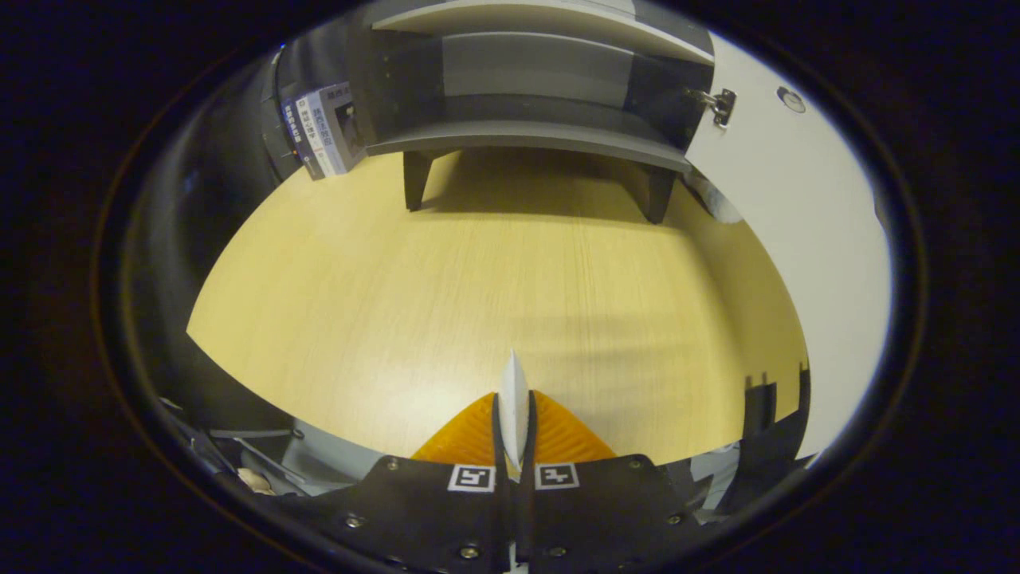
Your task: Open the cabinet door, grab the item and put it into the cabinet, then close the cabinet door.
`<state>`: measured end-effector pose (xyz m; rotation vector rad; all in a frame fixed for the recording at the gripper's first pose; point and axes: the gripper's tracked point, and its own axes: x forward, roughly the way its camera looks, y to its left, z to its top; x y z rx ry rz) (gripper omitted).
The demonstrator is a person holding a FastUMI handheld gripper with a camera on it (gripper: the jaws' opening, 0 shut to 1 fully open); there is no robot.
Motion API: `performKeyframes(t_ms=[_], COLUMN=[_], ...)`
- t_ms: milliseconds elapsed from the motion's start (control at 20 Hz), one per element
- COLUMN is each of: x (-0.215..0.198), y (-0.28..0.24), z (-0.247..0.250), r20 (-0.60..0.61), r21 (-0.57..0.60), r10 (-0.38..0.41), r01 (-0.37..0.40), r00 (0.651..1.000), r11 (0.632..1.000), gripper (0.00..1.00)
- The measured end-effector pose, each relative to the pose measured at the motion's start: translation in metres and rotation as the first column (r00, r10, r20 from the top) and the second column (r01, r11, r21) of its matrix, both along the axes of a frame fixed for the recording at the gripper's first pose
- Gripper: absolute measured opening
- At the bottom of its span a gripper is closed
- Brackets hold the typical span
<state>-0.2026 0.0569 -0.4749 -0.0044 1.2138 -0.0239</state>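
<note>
My fingers (pixel 514 414) are pressed close together, pinching a thin, flat white item (pixel 514 391) edge-on between them; its pointed tip sticks out just past my fingertips, and I cannot tell what the item is beyond that it is thin and pale. Both fingers bear on it, one from each side. Under and ahead of me lies a light wooden tabletop (pixel 446 295), bare across the stretch between my fingers and the cabinet. Off to my left, below the table's near edge, I see some grey framework and clutter too dim to name. To my right the open white cabinet door (pixel 805 263) stands swung out toward me, its inner face running alongside the table, with a metal hinge (pixel 719 104) near its far top corner where it meets the cabinet and a small round fitting (pixel 790 99) just beyond that. Well ahead of my fingers, at the far side of the table, stands the grey cabinet (pixel 526 135) on short dark legs, its front open, showing a dark interior with a shelf across it. Just left of the cabinet, a few books (pixel 323 131) stand upright, leaning slightly, spines toward me.
</note>
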Motion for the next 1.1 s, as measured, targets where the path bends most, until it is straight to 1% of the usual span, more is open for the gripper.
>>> performKeyframes(t_ms=[100,300,450,600,700,850,950,1100], x=[0.001,0.014,0.033,0.059,0.084,0.123,0.148,0.189], y=[-0.004,-0.005,-0.003,0.000,0.000,-0.005,-0.006,-0.012], z=[0.003,0.028,0.058,0.102,0.137,0.186,0.217,0.264], r20=[-0.001,0.036,0.087,0.158,0.219,0.299,0.348,0.431], r21=[-0.001,0.006,0.023,0.048,0.054,0.031,0.040,0.059], r10=[-0.009,-0.002,-0.005,-0.007,0.001,0.034,0.031,0.016], r01=[0.009,0.002,0.003,-0.001,-0.013,-0.045,-0.048,-0.046], r00=[1.000,0.999,0.996,0.987,0.976,0.954,0.937,0.902], r11=[1.000,1.000,1.000,0.999,0.998,0.998,0.998,0.997], gripper=[0.04,0.04,0.04,0.04,0.04,0.04,0.04,0.04])
